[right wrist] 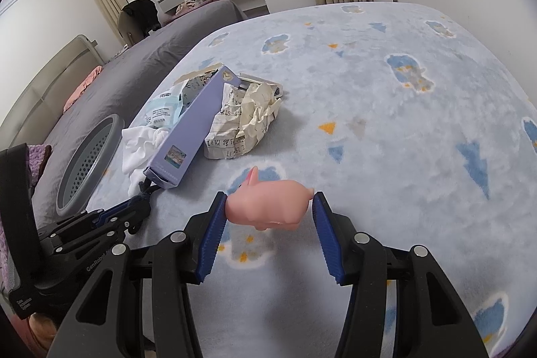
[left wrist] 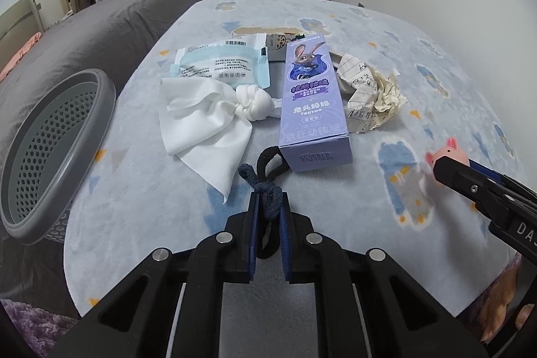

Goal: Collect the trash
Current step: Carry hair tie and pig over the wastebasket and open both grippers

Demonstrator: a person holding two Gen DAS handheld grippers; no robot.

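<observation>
Left claw [left wrist: 268,200] pinched hair tie [left wrist: 266,187]; bin [left wrist: 50,156] lay at its 9 o'clock. Right claw [right wrist: 268,210] gripped pig [right wrist: 268,207].

Blanket [right wrist: 386,130] right open; purple box [left wrist: 310,103] blocks centre.

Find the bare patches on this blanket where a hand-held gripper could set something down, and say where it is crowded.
Free: the wide blanket right of the crumpled paper and beyond the pig toy; also the near strip between the white cloth and the basket. Crowded: the middle cluster, where cloth, wrapper, purple box and paper touch or overlap.
</observation>
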